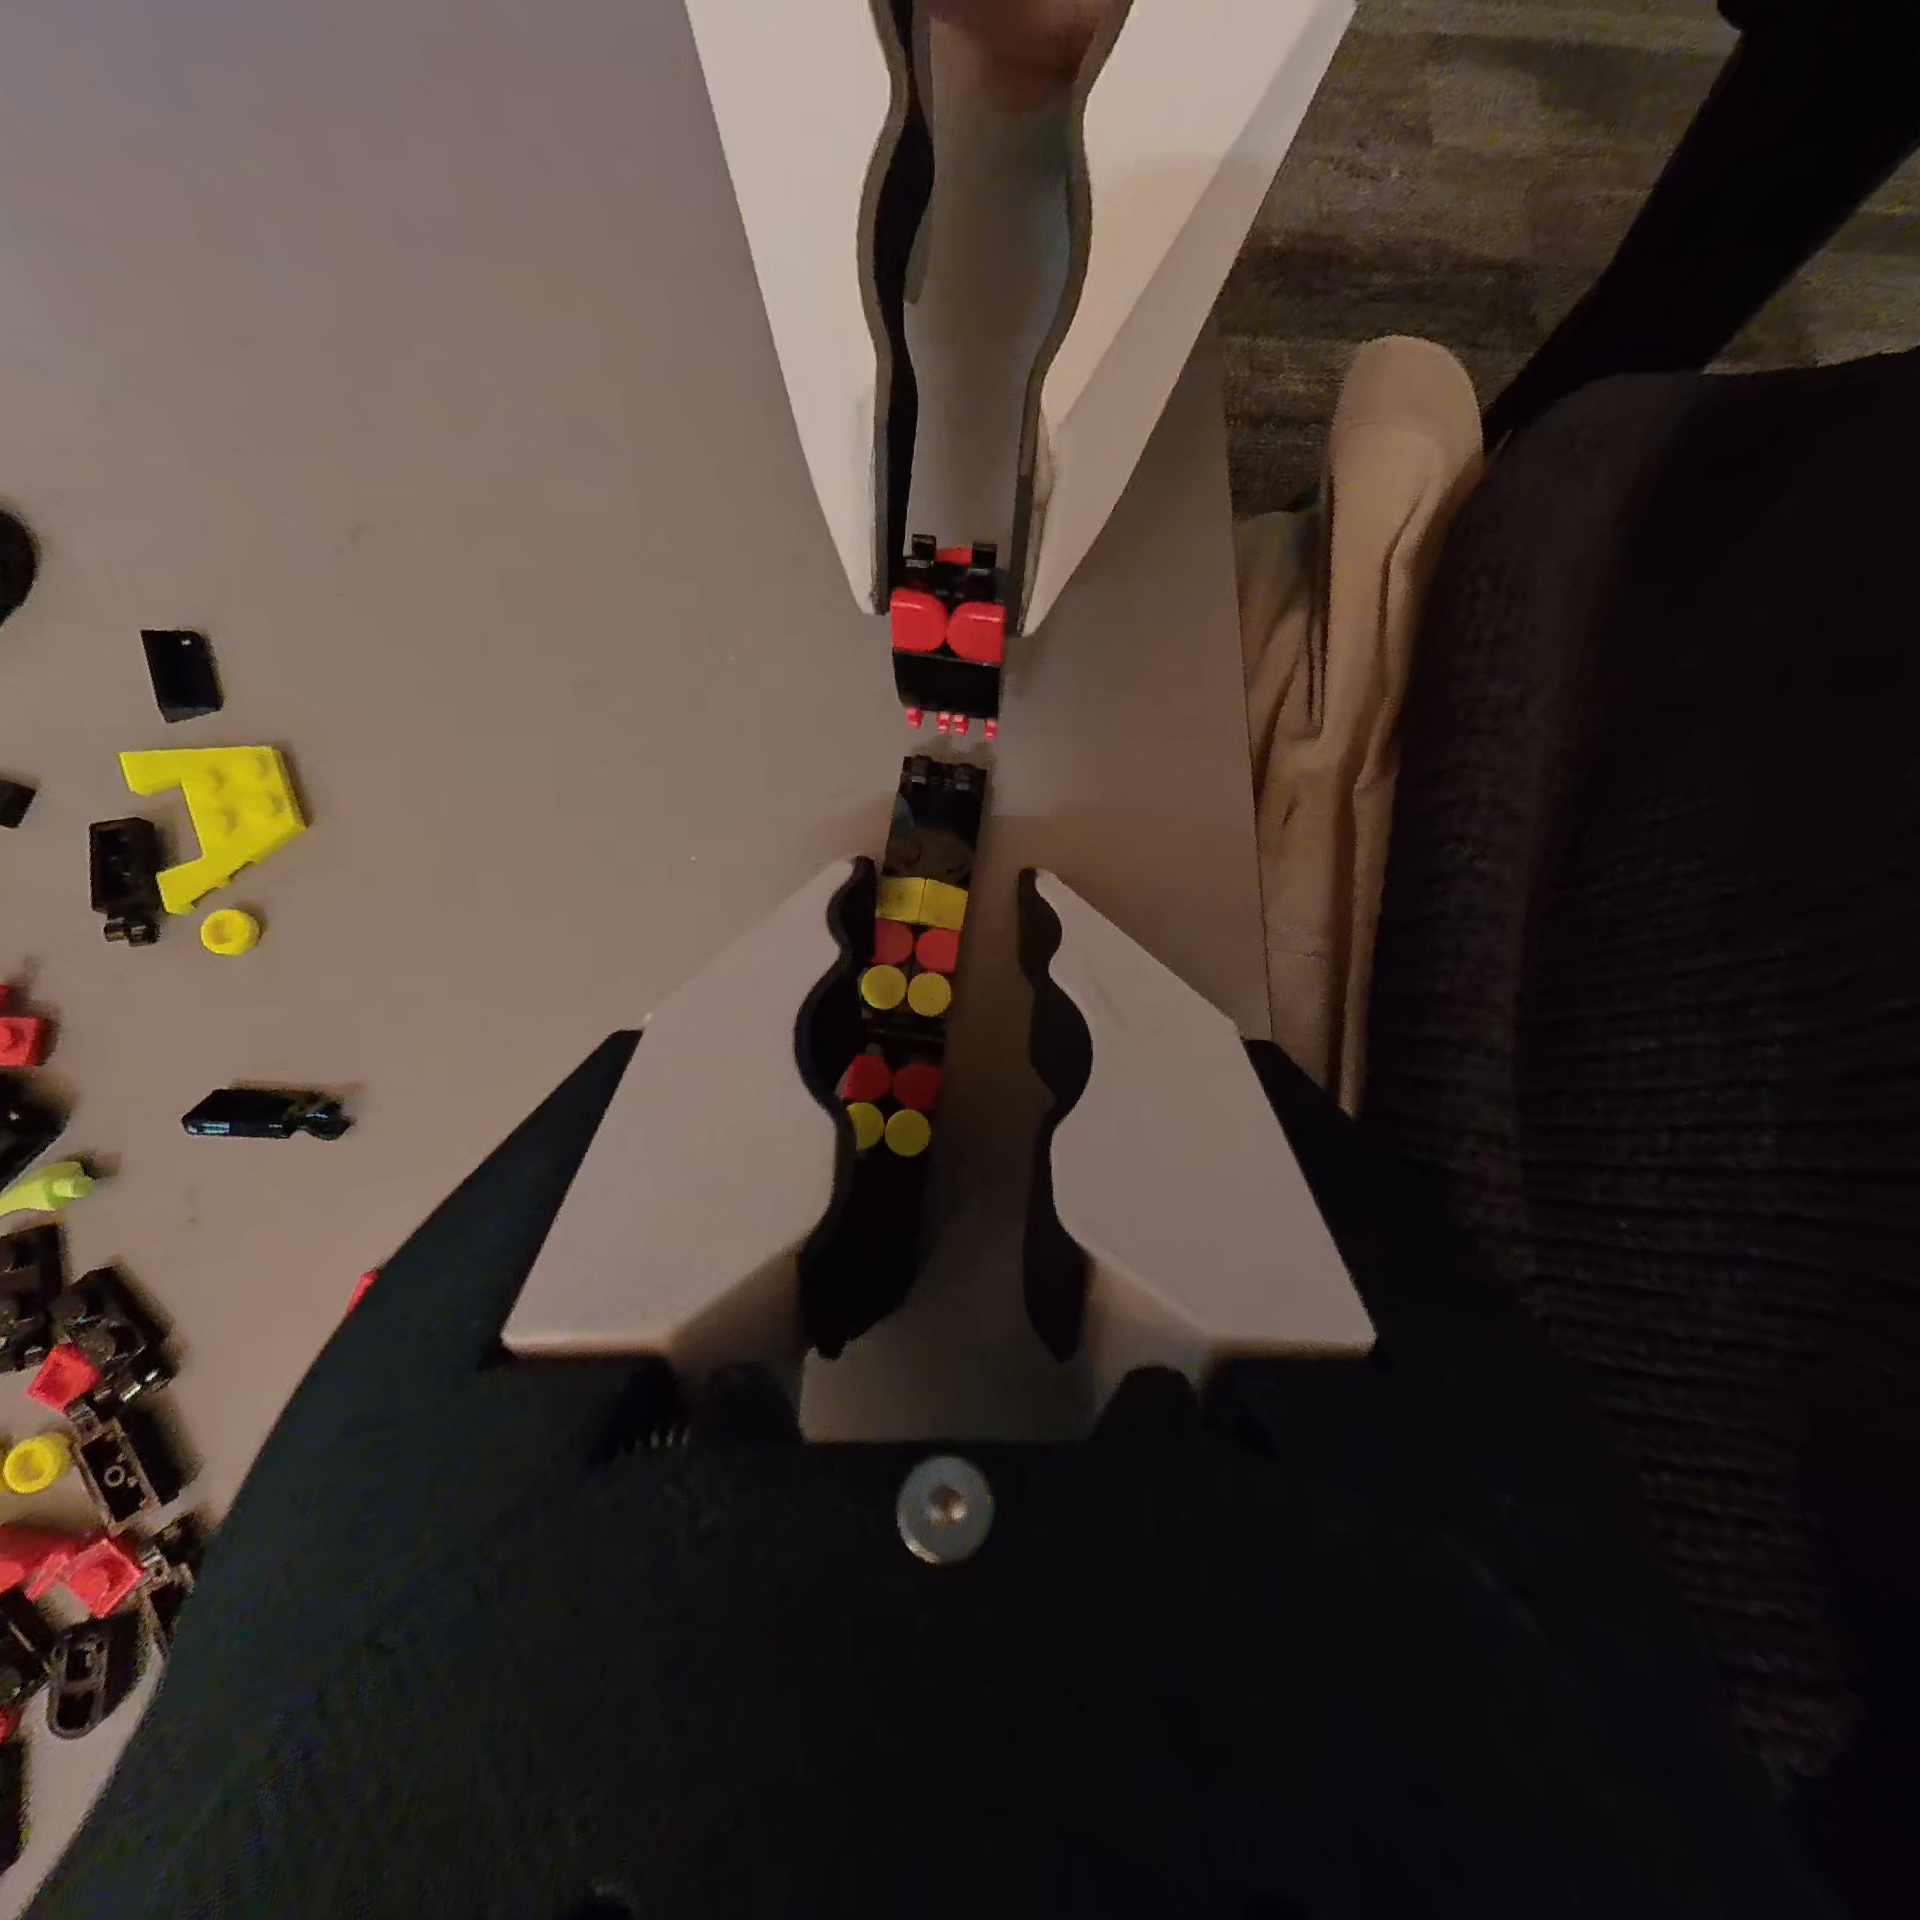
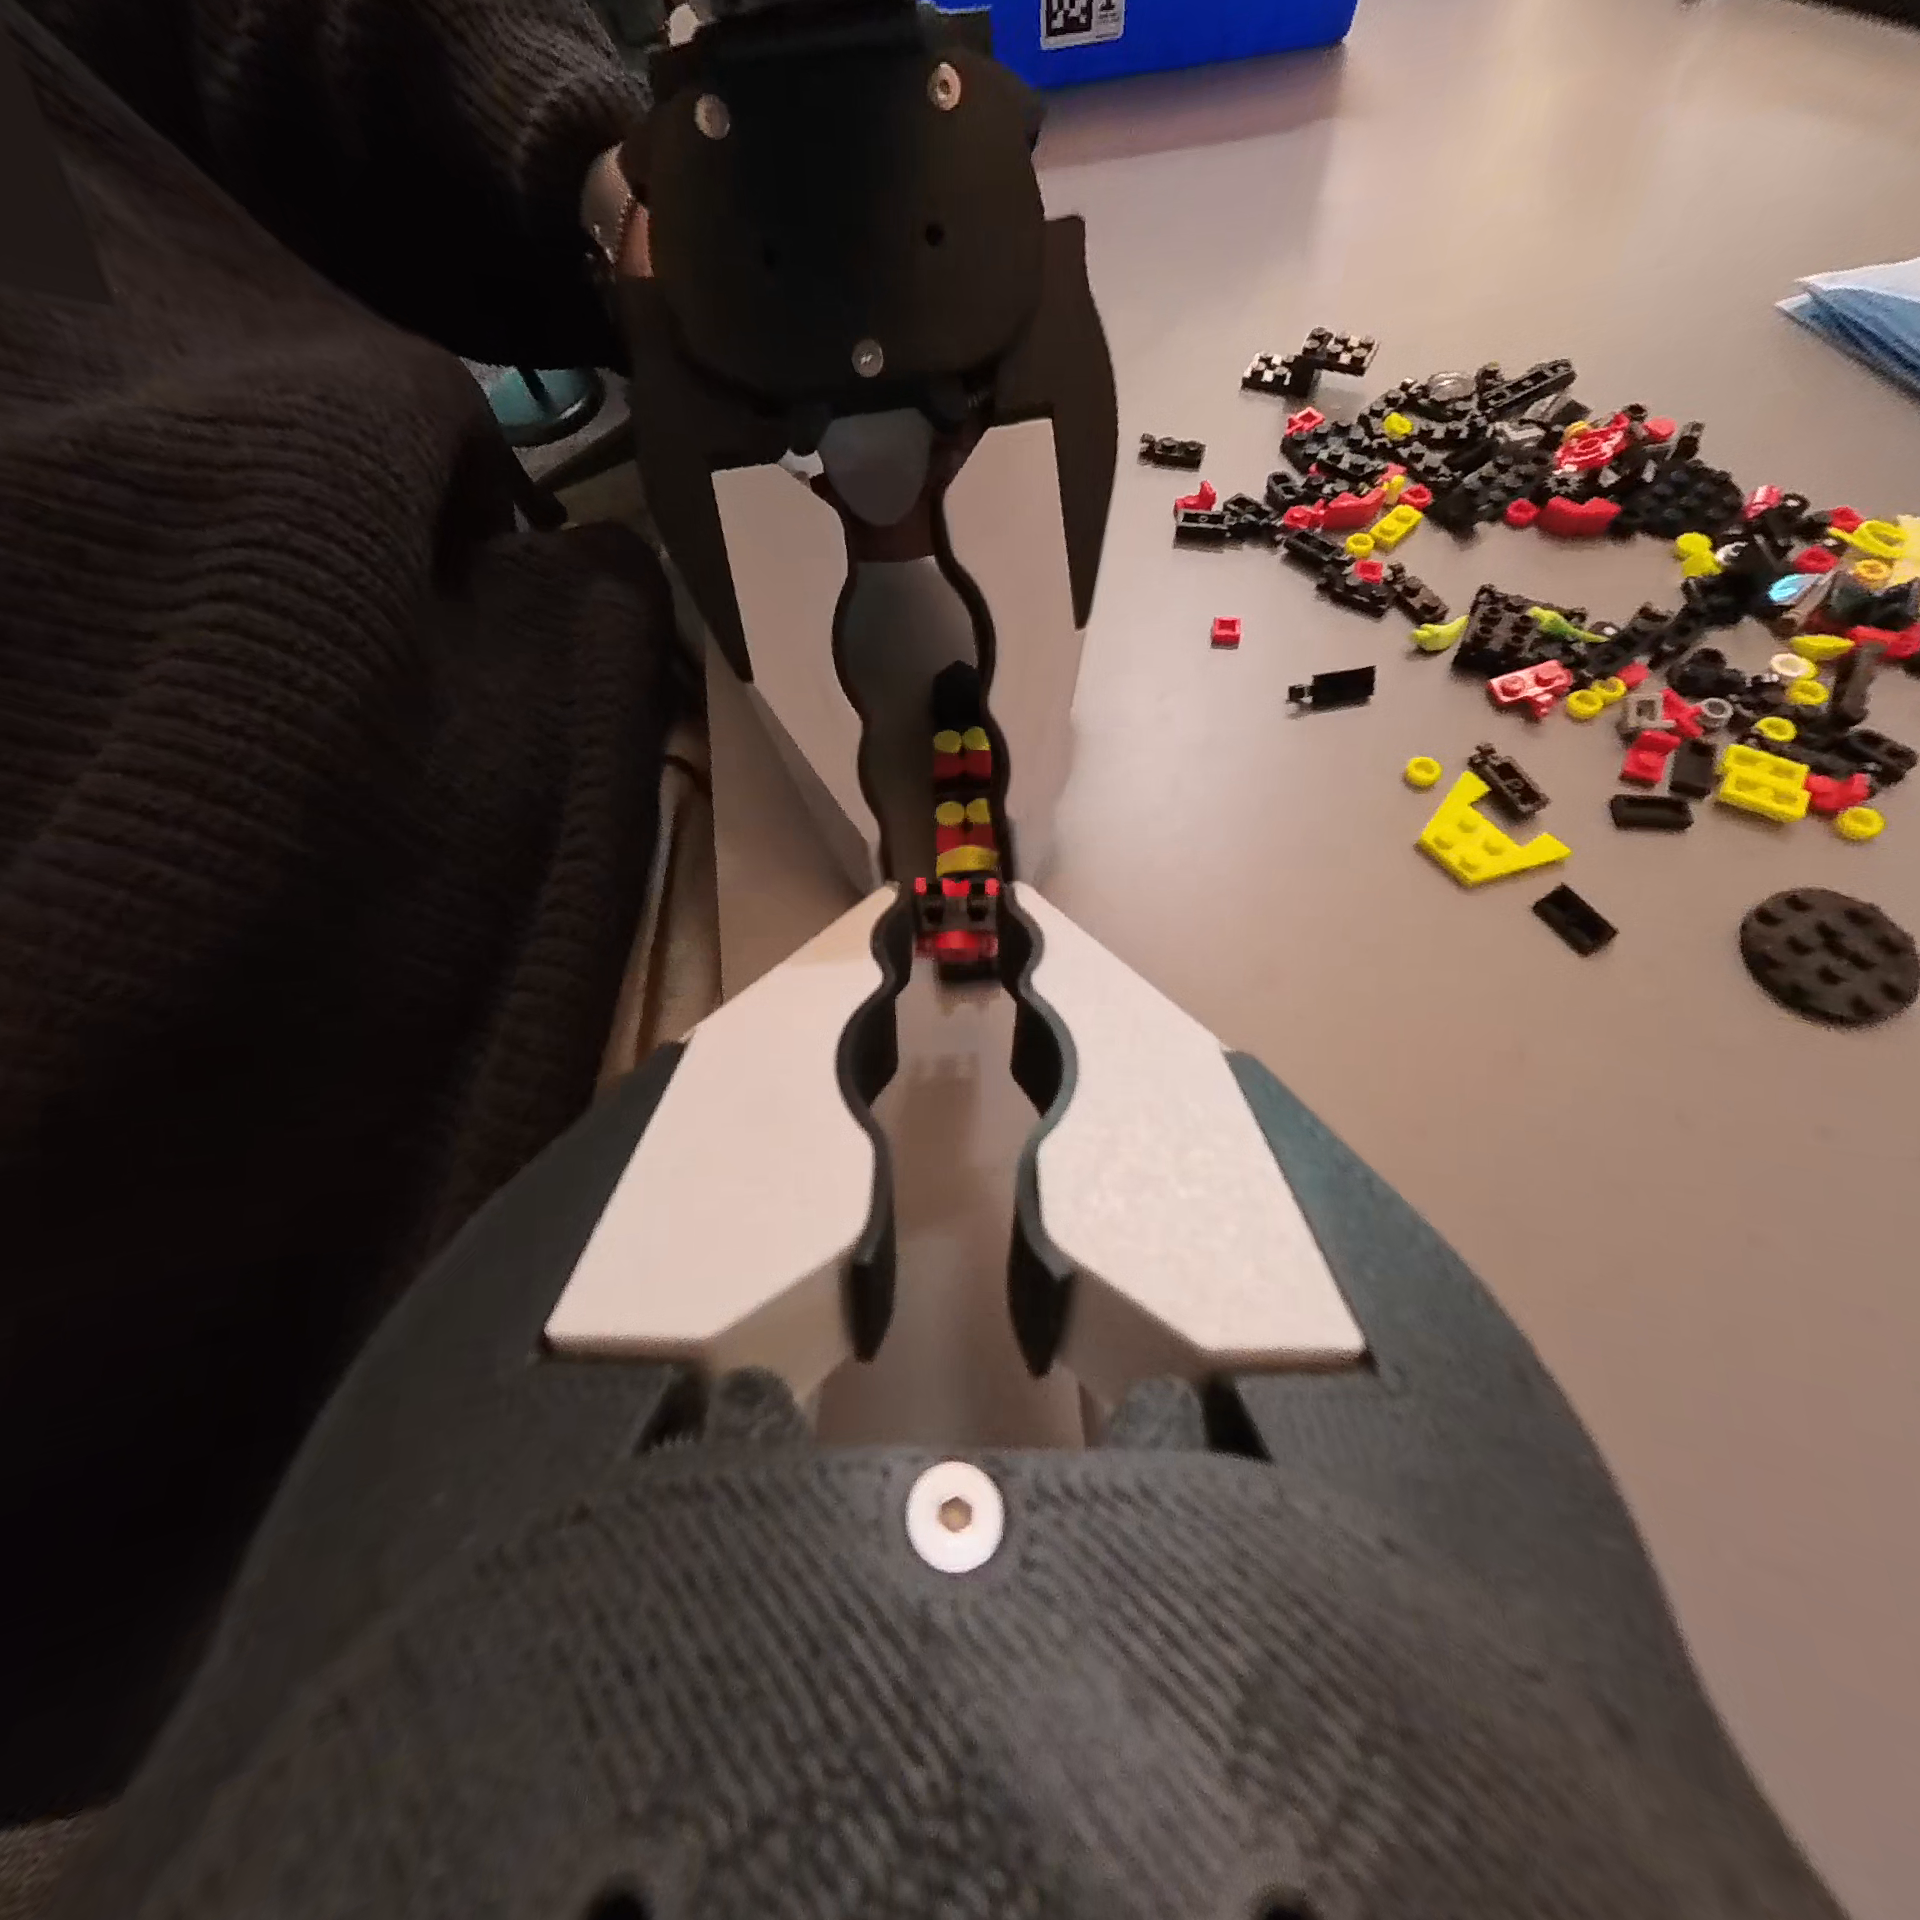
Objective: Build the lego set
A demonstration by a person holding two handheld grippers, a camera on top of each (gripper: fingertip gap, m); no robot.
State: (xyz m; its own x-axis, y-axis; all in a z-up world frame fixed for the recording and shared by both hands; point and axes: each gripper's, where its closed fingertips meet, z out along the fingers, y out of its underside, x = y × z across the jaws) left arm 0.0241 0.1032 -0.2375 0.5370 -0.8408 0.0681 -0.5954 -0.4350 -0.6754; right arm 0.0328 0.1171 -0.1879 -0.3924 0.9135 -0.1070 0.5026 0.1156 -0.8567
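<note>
**Two grippers, nose to nose, each with a lego piece**

The left gripper (image 1: 940,883) has its wavy-edged white fingers around a long black strip (image 1: 914,997) topped with paired red and yellow round tiles and a yellow block. The strip lies against the left finger, with a gap to the right one, so I cannot tell whether it is truly pinched. Opposite, tip to tip, the right gripper (image 2: 951,914) is clamped on a small black block (image 2: 958,925) with two rounded red tops and tiny red pegs along its near end. In the left wrist view a narrow gap separates block and strip; they line up end to end, held above the table edge.

The grey table (image 2: 1351,1143) is smooth and matte. To the right in the right wrist view lies a loose heap of bricks (image 2: 1558,540), mostly black, red and yellow. Nearer the grippers sit a yellow wedge plate (image 2: 1486,831) with a notch, a round black studded plate (image 2: 1831,956), a small black tile (image 2: 1574,916) and a lone red square stud (image 2: 1226,631). A blue bin (image 2: 1174,31) stands at the far edge; its contents are hidden. Blue paper (image 2: 1860,312) lies at the right margin.

Between the grippers and the heap the tabletop is bare. On the other side are a dark knit sleeve (image 2: 260,727) and beige trousers (image 1: 1351,675), just past the table's edge.
</note>
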